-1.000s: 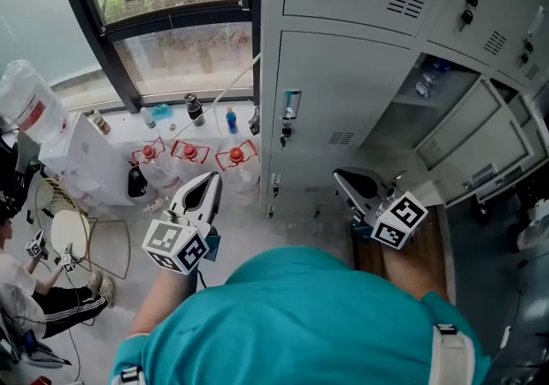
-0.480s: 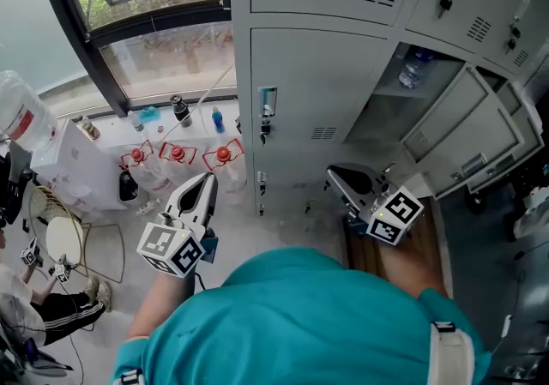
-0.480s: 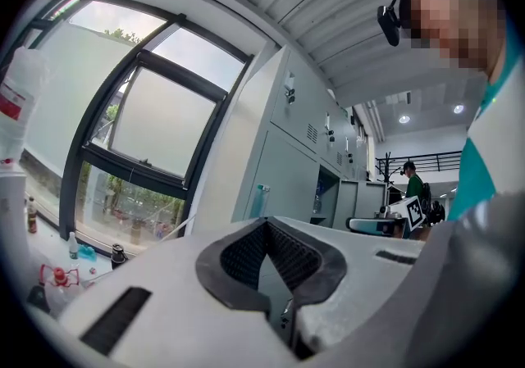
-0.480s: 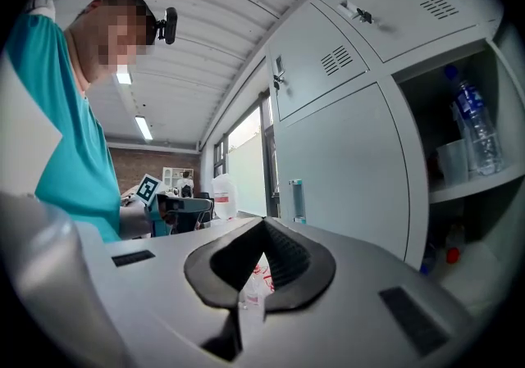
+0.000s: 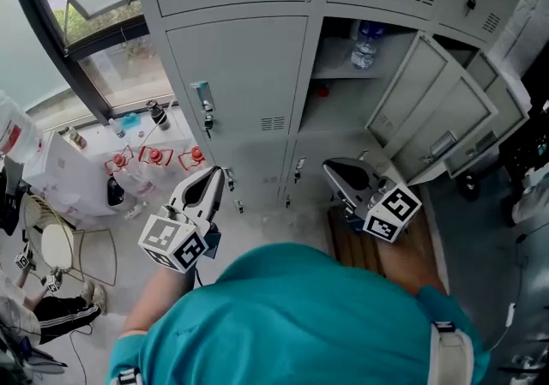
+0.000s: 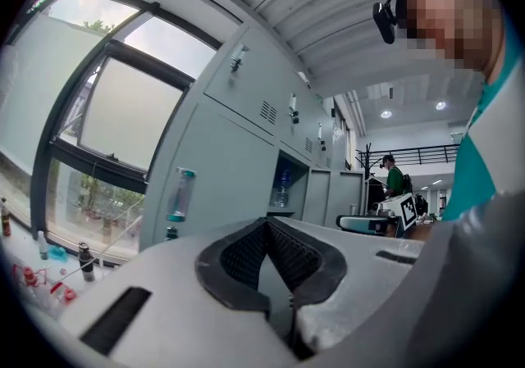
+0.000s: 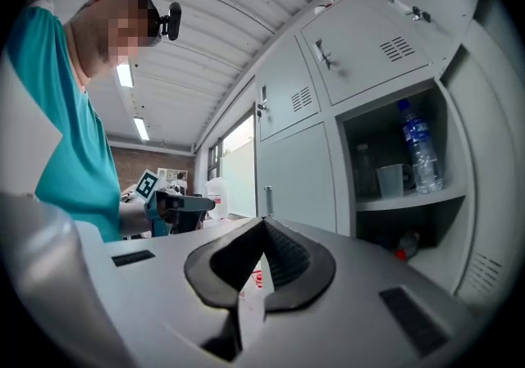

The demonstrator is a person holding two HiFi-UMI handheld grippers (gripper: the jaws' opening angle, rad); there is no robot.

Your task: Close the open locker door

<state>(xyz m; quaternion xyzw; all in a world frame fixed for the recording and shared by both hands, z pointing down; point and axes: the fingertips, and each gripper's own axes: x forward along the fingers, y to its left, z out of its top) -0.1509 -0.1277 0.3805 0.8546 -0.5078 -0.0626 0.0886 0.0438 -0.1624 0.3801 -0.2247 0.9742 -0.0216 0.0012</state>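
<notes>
We count two grey two-jaw grippers: the left gripper [image 5: 213, 176] and the right gripper [image 5: 334, 171]. One grey metal locker compartment [image 5: 336, 57] stands open. Inside it: one clear plastic water bottle [image 5: 364, 45], one translucent plastic cup [image 7: 392, 179], one small red object [image 7: 402, 253]. Three red wire-framed objects [image 5: 155, 154] by the window. Two bystanders: one seated person [image 5: 43, 310], one distant person in a green top [image 6: 394, 180].

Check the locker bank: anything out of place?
One locker door stands swung wide open, while the doors beside and above it are shut. Its compartment is exposed: a water bottle and a cup sit on the shelf, with something small and red below. Nothing looks spilled or damaged.
</notes>
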